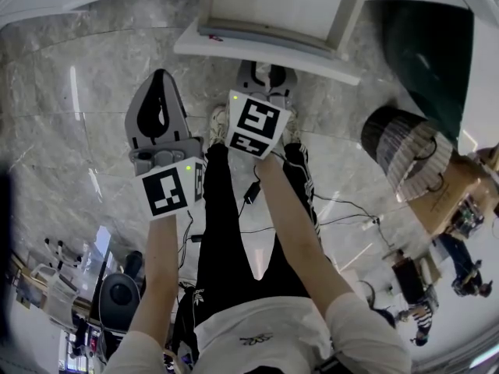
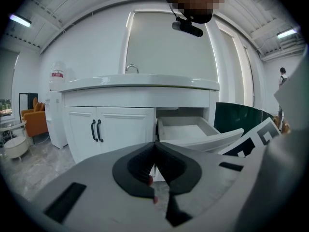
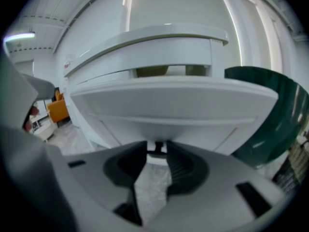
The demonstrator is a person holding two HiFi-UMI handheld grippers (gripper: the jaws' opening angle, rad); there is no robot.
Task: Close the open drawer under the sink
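The L hand-held gripper (image 1: 161, 76) (image 2: 154, 146) has its jaws together at the tips, w/ nothing between them. It hangs over the marble floor (image 1: 78, 92), apart from the cabinet. Ahead of it and to its left are two white cabinet doors (image 2: 111, 129) w/ black pulls. Above them runs the white bench (image 2: 140, 83) w/ a faucet (image 2: 131, 68). The open drawer (image 1: 273, 6) (image 2: 186, 129) (image 3: 169, 105) sits ahead of it to the right, under the bench, pulled out and bare inside.

The R hand-held gripper (image 1: 265, 65) (image 3: 157, 149) is farther fwd than the L one and right up at the drawer's front panel. Its jaws are set narrow around the small dark drawer handle (image 3: 157, 151), w/ a pad at each end of the bar, apparently touching. The drawer front fills the view just above the jaws.

To the right of the R hand-held gripper, beside the cabinet, stands a dark green panel (image 1: 437, 61) (image 3: 260, 115).
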